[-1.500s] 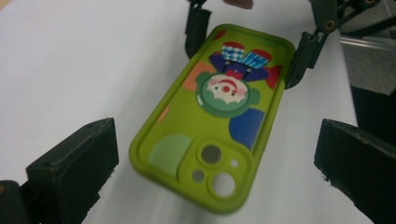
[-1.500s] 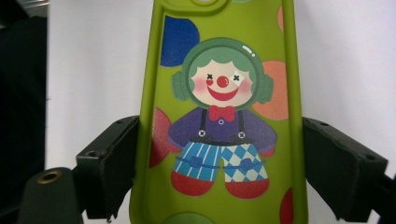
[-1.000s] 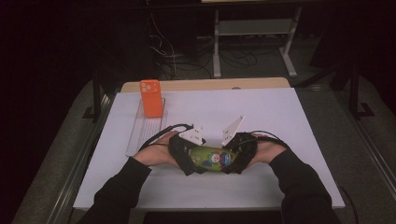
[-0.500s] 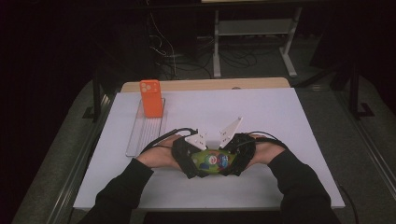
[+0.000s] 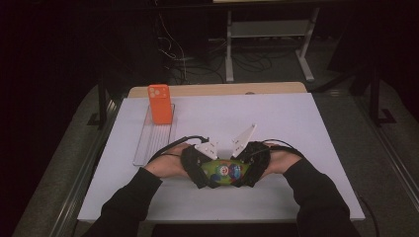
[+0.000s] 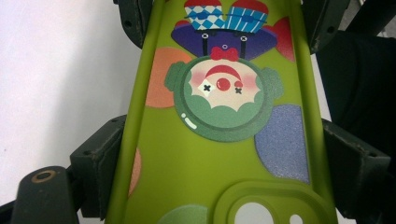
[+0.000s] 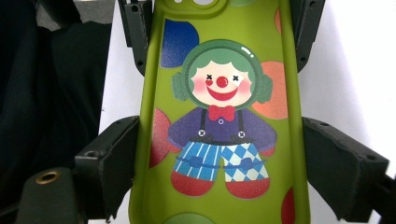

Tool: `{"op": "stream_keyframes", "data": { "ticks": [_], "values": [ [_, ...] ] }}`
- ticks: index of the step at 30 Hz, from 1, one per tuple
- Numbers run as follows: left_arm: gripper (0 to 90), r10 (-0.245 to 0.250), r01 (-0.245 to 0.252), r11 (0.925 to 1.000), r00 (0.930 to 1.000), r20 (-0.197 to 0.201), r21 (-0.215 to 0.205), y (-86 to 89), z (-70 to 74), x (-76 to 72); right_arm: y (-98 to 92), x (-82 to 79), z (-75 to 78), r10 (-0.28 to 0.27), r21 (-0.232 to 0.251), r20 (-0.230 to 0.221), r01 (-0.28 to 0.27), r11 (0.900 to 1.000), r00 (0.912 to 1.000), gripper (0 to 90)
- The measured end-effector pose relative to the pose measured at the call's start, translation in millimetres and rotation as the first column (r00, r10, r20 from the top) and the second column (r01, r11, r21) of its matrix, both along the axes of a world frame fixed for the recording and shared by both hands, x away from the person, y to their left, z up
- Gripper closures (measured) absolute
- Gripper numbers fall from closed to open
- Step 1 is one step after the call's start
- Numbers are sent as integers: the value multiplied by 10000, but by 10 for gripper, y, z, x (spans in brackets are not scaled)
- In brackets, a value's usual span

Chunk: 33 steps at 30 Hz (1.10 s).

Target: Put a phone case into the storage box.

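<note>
Left gripper's (image 5: pixel 207 170) fingers have just closed on the clown-printed green phone case (image 6: pixel 219 140).

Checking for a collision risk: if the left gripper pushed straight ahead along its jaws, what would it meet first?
Most likely the right gripper, whose jaws clamp the far end of the same green phone case that the left gripper holds; depth is hard to judge.

room's pretty dark, most of the light lands on the white table top (image 5: pixel 276 118) with a strip of bare wood board (image 5: pixel 217 89) along the edge farthest from the grippers. Past that there's a pale metal shelf stand (image 5: pixel 269 34) and a mess of cables (image 5: pixel 197 64) on the dark floor, grey carpet-ish flooring (image 5: pixel 365 143) off to either side
</note>
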<state>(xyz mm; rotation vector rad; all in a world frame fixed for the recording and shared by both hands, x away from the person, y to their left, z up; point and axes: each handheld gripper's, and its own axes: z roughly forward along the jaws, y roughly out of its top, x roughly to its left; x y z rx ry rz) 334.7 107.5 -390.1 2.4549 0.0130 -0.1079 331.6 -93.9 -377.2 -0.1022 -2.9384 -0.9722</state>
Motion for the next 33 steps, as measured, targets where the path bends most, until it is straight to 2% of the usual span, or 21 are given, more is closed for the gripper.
{"op": "stream_keyframes", "data": {
  "ticks": [1, 2, 4, 5, 6, 7, 9, 11, 12, 14, 17, 18, 20, 21, 22, 25, 27, 30, 31, 32, 33],
  "values": [
    [141, -32, 31, 10000, 10000, 89, 38, 5, 7, 2, -10, -16, -1, -223, -97, -318, 220, 9997, 9992, 140],
    [143, 65, -65, 10000, 9999, 108, 65, 6, 14, -3, -15, -20, -13, -363, -46, -383, 361, 9993, 9986, 131],
    [145, 232, -232, 9997, 9996, 167, 10, 16, 27, -18, -28, -6, -26, -439, 150, -329, 444, 9989, 9985, 87],
    [145, 337, -337, 9994, 9994, 126, -14, 25, 33, -21, -38, 17, -27, -371, 400, -223, 379, 9985, 9991, 54],
    [146, 357, -360, 9993, 9991, 222, 90, 40, 50, -10, -57, 14, -14, -616, 372, -391, 631, 9973, 9973, 35],
    [146, 413, -413, 9991, 9989, 211, 3, 47, 54, -2, -79, 19, 3, -849, 407, -473, 869, 9954, 9953, 28],
    [146, 665, -667, 9978, 9974, 293, 56, 64, 60, 9, -124, 43, 16, -1238, 650, -321, 1257, 9899, 9918, 19],
    [146, 931, -935, 9956, 9949, 399, 81, 76, 54, 18, -184, 70, 22, -1771, 721, -225, 1783, 9813, 9839, 25],
    [146, 1181, -1182, 9930, 9927, 232, 28, 77, 45, 17, -220, 82, 22, -2115, 823, -237, 2128, 9736, 9771, 41],
    [146, 1460, -1462, 9892, 9888, 326, 46, 88, 36, 18, -297, 125, 7, -2549, 1103, -149, 2549, 9606, 9669, 44],
    [146, 1967, -1966, 9804, 9803, 153, -99, 104, 22, 30, -392, 149, -27, -3128, 1175, -308, 3142, 9420, 9493, 36],
    [146, 2139, -2137, 9768, 9768, 135, -115, 114, 20, 39, -413, 149, -42, -3290, 1234, -356, 3308, 9356, 9437, 33],
    [146, 2599, -2599, 9656, 9656, -22, -110, 134, 11, 53, -435, 121, -60, -3749, 1179, -767, 3818, 9167, 9239, 31],
    [146, 2784, -2784, 9604, 9605, 25, -84, 146, 11, 62, -439, 106, -75, -3940, 1226, -953, 4036, 9067, 9142, 31],
    [146, 2904, -2904, 9569, 9569, -13, -13, 159, 8, 74, -445, 94, -93, -4081, 1214, -1015, 4185, 9001, 9073, 25],
    [146, 3375, -3375, 9413, 9413, -53, 7, 188, 5, 88, -466, 80, -141, -4575, 1027, -1014, 4667, 8784, 8834, 14],
    [146, 3679, -3679, 9298, 9298, 54, -17, 209, 18, 102, -475, 70, -169, -4948, 981, -999, 5034, 8584, 8632, 14],
    [146, 4246, -4246, 9054, 9054, -43, -29, 226, 35, 111, -479, 34, -212, -5428, 1148, -938, 5506, 8268, 8346, 13],
    [147, 4297, -4297, 9029, 9029, 80, 55, 235, 44, 118, -475, 20, -224, -5574, 1157, -929, 5650, 8169, 8250, 7],
    [146, 4432, -4432, 8964, 8964, 70, 48, 238, 48, 121, -473, 12, -239, -5667, 1168, -861, 5732, 8111, 8194, 6],
    [147, 4622, -4622, 8868, 8868, -22, -77, 236, 46, 121, -469, -5, -252, -5804, 1163, -911, 5875, 8008, 8092, 6]
  ]
}}
